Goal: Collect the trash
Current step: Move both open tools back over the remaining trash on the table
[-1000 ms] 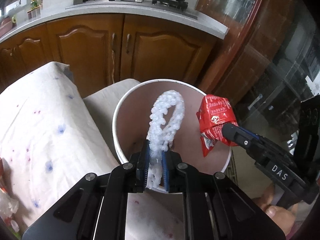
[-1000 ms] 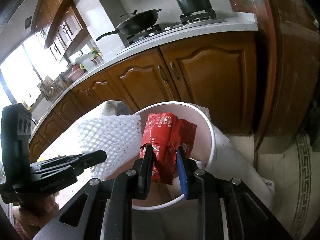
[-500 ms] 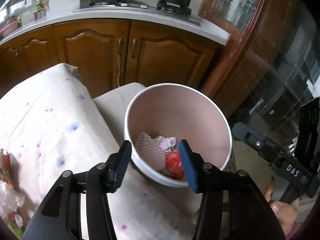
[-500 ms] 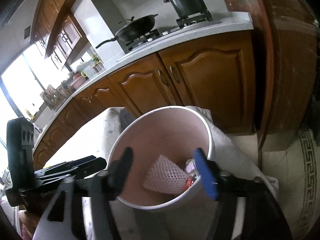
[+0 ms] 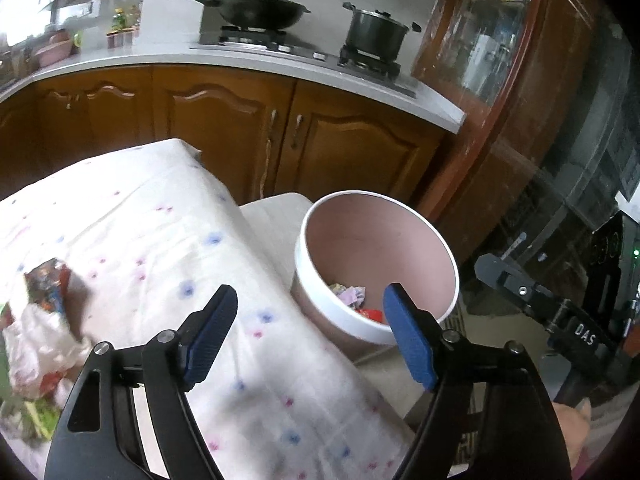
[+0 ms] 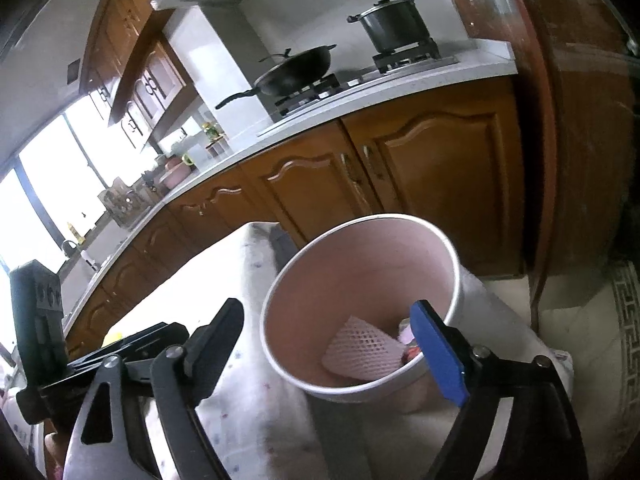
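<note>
Foam net (image 6: 362, 350) and wrappers inside pink bin (image 6: 352, 248)

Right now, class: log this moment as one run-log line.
left gripper: open, empty | right gripper: open, empty | round pink bin: holds white foam net | table litter: remains

A second ago the left hand-held gripper (image 5: 310, 336) pinched the foam net (image 6: 362, 350) and the right hand-held gripper (image 6: 332, 348) the red wrapper (image 5: 370, 314) — now both gape wide, pulled back, and both pieces lie inside the bin (image 5: 316, 280).

Glossy wood cabinets (image 5: 224, 128), cloth-covered table (image 5: 160, 240)
</note>
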`<state>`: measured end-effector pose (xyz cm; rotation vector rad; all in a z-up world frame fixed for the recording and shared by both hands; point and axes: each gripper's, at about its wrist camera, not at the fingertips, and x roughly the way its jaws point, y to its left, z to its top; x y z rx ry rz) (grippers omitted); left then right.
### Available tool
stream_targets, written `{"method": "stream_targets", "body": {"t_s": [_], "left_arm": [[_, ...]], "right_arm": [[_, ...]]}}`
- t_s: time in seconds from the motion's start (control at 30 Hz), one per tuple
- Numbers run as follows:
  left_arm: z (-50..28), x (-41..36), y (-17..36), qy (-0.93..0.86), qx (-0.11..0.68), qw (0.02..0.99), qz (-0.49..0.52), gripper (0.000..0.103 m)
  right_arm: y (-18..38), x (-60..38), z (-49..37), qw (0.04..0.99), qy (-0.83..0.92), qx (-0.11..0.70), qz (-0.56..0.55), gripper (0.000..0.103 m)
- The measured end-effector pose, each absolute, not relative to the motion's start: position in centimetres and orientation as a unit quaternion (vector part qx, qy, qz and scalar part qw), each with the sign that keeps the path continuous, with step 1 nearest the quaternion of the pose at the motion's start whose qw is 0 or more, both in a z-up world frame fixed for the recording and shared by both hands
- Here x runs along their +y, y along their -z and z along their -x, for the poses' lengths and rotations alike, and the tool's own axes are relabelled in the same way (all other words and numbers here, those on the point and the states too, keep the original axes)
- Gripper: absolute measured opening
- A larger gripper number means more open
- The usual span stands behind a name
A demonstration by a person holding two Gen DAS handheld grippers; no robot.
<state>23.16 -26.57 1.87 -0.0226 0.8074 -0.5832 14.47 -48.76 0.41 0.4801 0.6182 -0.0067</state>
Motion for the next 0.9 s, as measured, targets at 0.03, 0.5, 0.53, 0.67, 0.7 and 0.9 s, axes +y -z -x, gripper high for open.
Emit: {"method": "stream_targets", "body": {"t_s": [0.03, 0.5, 0.53, 0.67, 0.7, 0.9], "left_arm": [[-23.0, -26.2, -1.9, 0.277, 0.387, 0.879, 0.013, 0.078], [-20.0, -17.4, -1.9, 0.216, 0.377, 0.899, 0.053, 0.078], [-19.7, -16.7, -1.8, 0.211, 0.376, 0.901, 0.056, 0.078], [-19.1, -14.1, -1.6, 0.197, 0.376, 0.903, 0.07, 0.078], [-18.9, -13.3, -1.6, 0.194, 0.376, 0.903, 0.075, 0.078], [-18.0, -9.7, -1.7, 0.172, 0.369, 0.909, 0.09, 0.078]], "right_arm": [[-0.5, -48.5, -14.3, 0.925, 0.002, 0.3, -0.235, 0.095], [-0.9, -43.3, -13.2, 0.926, -0.041, 0.296, -0.232, 0.098], [-0.9, -43.0, -13.2, 0.925, -0.043, 0.296, -0.232, 0.098], [-0.9, -41.3, -13.3, 0.925, -0.059, 0.296, -0.231, 0.098], [-0.8, -40.7, -13.2, 0.925, -0.063, 0.297, -0.23, 0.098], [-0.5, -38.1, -13.5, 0.922, -0.088, 0.305, -0.223, 0.098]]}}
